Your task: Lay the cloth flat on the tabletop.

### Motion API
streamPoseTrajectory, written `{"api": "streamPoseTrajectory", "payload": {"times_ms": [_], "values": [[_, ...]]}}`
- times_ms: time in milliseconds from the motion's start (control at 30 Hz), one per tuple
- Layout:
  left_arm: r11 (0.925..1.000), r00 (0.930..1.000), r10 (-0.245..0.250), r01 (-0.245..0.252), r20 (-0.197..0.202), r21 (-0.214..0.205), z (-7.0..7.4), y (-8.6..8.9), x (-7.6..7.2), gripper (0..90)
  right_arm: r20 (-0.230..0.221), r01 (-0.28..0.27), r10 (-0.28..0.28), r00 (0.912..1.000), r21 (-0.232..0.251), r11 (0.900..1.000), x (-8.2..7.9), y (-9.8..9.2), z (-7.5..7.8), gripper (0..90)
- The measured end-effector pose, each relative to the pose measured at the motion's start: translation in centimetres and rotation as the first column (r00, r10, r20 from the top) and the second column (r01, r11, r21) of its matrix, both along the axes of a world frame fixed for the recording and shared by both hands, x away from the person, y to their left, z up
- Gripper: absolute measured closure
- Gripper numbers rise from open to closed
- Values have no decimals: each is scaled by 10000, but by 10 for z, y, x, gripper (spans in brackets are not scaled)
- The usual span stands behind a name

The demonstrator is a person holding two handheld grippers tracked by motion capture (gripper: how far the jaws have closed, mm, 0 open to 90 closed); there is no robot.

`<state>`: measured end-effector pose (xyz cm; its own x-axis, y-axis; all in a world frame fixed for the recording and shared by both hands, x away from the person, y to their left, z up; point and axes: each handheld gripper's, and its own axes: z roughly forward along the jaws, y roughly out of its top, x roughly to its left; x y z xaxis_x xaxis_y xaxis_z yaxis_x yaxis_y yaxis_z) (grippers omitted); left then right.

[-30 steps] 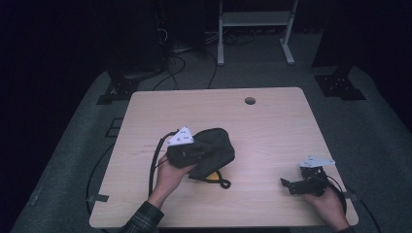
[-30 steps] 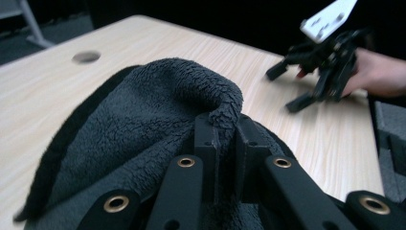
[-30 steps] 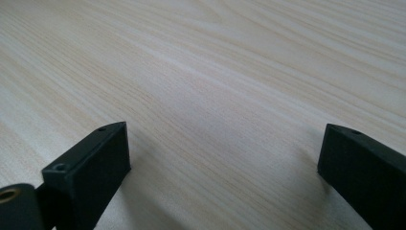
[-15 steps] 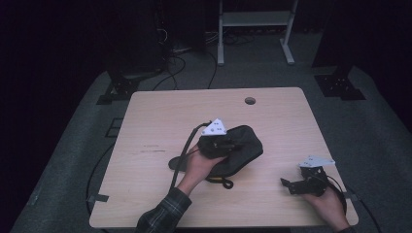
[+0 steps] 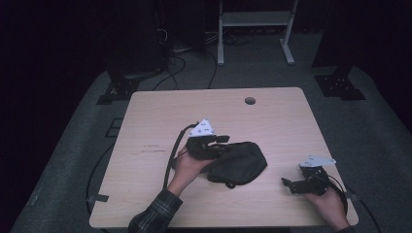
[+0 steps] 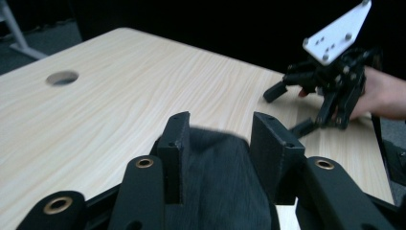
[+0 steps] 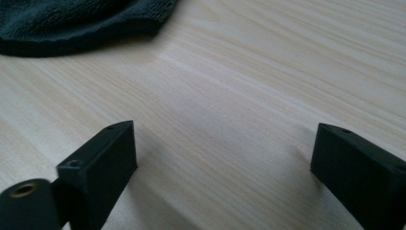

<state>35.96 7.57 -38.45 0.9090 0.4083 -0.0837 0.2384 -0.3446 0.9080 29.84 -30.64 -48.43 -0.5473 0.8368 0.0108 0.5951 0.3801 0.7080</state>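
Dark, soft cloth (image 5: 238, 164) lies bunched on the pale wood counter (image 5: 160, 111), a little toward the person's side of its middle. From the high view, the left gripper (image 5: 218, 141) sits at the cloth's left edge, a hand wrapped around its body, while the right gripper (image 5: 287, 183) rests low near the counter's right front corner, well apart from the cloth.

In the left gripper view, the fingers (image 6: 174, 143) stand partly apart with a fold of the cloth (image 6: 215, 177) bunched up between them; they have just been opening, and the pads no longer seem to pinch the fabric. The right gripper (image 6: 287, 108) shows farther off across the wood.

In the right gripper view, the fingers (image 7: 103, 158) are spread wide over bare counter (image 7: 230, 96), holding nothing, with the edge of the cloth (image 7: 81, 21) at the top left.

To my eye this is a release: the left hand letting the cloth go where it lies. The next move would call for drawing that gripper clear without dragging the fabric, or the right one reaching across to take an edge.
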Motion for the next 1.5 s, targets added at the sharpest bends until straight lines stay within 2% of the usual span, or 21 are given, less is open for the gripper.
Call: {"api": "streamPoseTrajectory", "payload": {"times_ms": [33, 233, 367, 500, 600, 667, 800, 933, 1000, 1067, 1100, 1167, 1233, 1333, 1400, 1500], "values": [[9999, 10000, 46, -46, -9, 94, -2, 6, -3, 575, 8, -110, 110, 9999, 42, 9999, 0, 1, 1, 133], [9981, 9995, 237, -224, -224, 572, -20, 33, -26, 573, 324, -549, 542, 9980, 221, 9982, -3, 8, 8, 132], [9944, 9984, 314, -266, -461, 1019, -36, 44, -42, 574, 451, -930, 904, 9949, 605, 9938, -5, 16, 13, 133], [9895, 9960, 384, -266, -809, 1423, -52, 49, -52, 573, 677, -1636, 1583, 9851, 820, 9831, -6, 31, 20, 141], [9807, 9947, 479, -296, -911, 1931, -63, 47, -52, 554, 809, -2215, 2136, 9736, 1068, 9693, -5, 45, 23, 149], [9759, 9937, 517, -292, -990, 2163, -68, 44, -50, 541, 697, -2403, 2344, 9696, 944, 9661, -1, 55, 23, 149], [9589, 9935, 710, -433, -895, 2805, -76, 40, -46, 516, 608, -2445, 2405, 9687, 703, 9671, 11, 68, 20, 151], [9497, 9930, 798, -492, -872, 3093, -82, 35, -41, 523, 751, -2141, 2108, 9746, 384, 9761, 25, 73, 17, 208], [9428, 9943, 765, -480, -738, 3299, -84, 31, -38, 556, 797, -1893, 1866, 9792, 276, 9815, 30, 72, 15, 243], [9413, 9943, 737, -440, -767, 3348, -84, 27, -36, 627, 767, -1696, 1674, 9829, 226, 9853, 33, 70, 12, 325], [9374, 9948, 698, -399, -743, 3458, -84, 26, -35, 677, 742, -1644, 1622, 9840, 252, 9861, 35, 69, 12, 351], [9388, 9942, 585, -241, -900, 3436, -83, 25, -34, 772, 659, -1484, 1460, 9871, 317, 9884, 37, 66, 11, 424], [9414, 9939, 557, -204, -955, 3366, -81, 25, -34, 816, 607, -1445, 1418, 9880, 428, 9886, 38, 64, 10, 489], [9517, 9947, 520, -224, -890, 3064, -72, 30, -36, 833, 403, -1532, 1513, 9877, 479, 9870, 39, 63, 9, 585], [9621, 9951, 556, -317, -813, 2709, -64, 34, -38, 836, 284, -1674, 1662, 9857, 501, 9846, 38, 64, 9, 646], [9721, 9966, 589, -440, -582, 2304, -49, 40, -41, 839, 312, -1804, 1791, 9833, 455, 9825, 37, 65, 11, 742]]}}
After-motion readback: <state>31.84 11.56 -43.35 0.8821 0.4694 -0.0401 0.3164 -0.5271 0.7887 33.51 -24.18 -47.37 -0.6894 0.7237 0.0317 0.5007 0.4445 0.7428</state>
